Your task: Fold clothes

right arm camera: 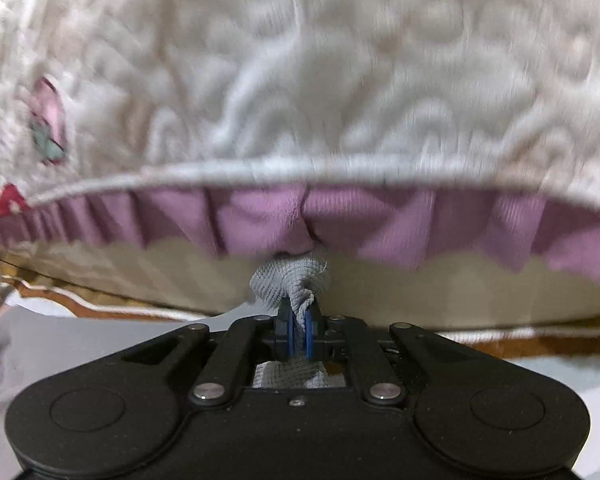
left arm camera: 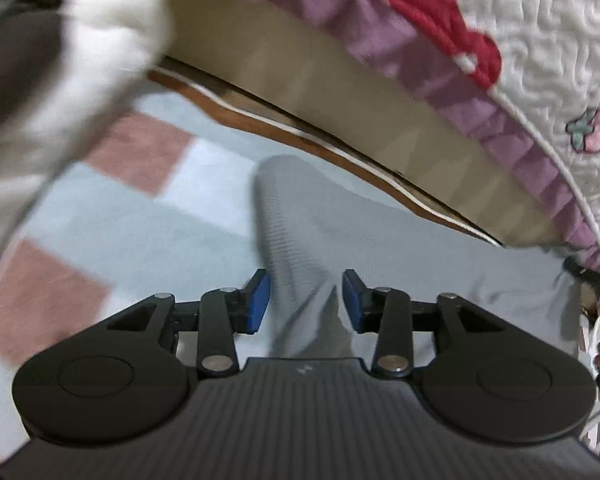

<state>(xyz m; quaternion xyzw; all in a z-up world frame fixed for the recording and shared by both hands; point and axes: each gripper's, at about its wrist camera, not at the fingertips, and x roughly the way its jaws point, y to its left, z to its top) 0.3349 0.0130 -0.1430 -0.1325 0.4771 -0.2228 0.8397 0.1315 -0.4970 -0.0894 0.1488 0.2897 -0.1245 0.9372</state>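
Now both grippers work a grey garment beside the bed.

From the left wrist, the left gripper [left arm camera: 305, 300] stands released, its blue pads [left arm camera: 257, 302] apart with a ridge of the grey garment [left arm camera: 300, 216] running up between them over the checked floor mat [left arm camera: 112, 216], probably lined up to take a new hold. From the right wrist, the right gripper [right arm camera: 299, 330] is clenched on a bunched corner of that grey cloth, lifted just under the bed cover's purple frill [right arm camera: 260, 216], likely to carry the fold over. No containers show in either view.
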